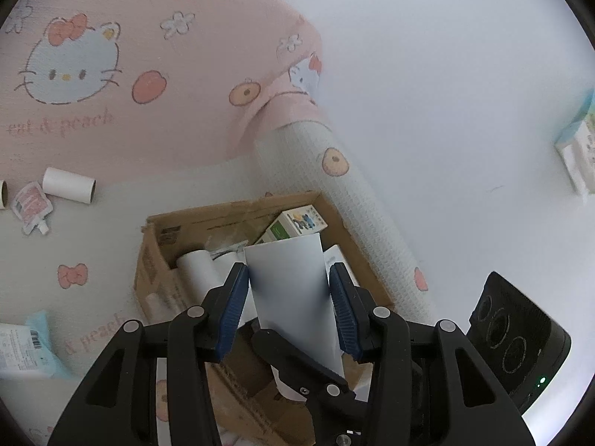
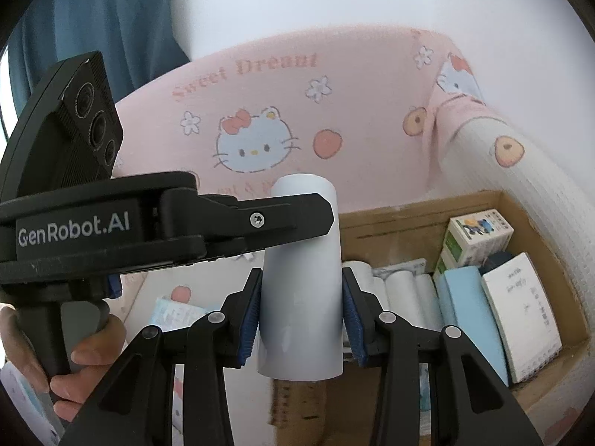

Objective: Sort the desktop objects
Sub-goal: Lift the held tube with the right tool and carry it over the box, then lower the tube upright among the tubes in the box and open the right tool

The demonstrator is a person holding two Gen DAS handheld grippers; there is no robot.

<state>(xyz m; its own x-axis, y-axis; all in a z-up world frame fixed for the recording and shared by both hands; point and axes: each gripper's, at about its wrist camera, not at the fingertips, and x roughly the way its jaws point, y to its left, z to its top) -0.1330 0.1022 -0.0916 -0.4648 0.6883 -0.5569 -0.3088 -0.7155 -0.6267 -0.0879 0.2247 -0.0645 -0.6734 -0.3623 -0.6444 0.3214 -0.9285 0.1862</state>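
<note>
A white paper tube (image 2: 301,316) stands upright between the blue pads of my right gripper (image 2: 301,271), which is shut on its lower part. My left gripper (image 1: 288,267) is shut on the same tube (image 1: 286,297), and its pads touch both sides. In the right wrist view one of the left fingers (image 2: 290,215) crosses in front of the tube's upper end. In the left wrist view a right finger (image 1: 293,356) crosses its near end. The tube hangs above an open cardboard box (image 1: 230,208) that holds more white tubes (image 2: 401,297), small cartons (image 2: 472,238) and a white notebook (image 2: 520,316).
A pink cat-print cushion (image 2: 297,111) rises behind the box (image 2: 409,219). On the patterned sheet lie a loose white tube (image 1: 68,184), a small pouch (image 1: 31,206) and tissue packs (image 1: 26,349). A person's hand (image 2: 85,364) grips the left handle. A curtain (image 2: 93,18) hangs far left.
</note>
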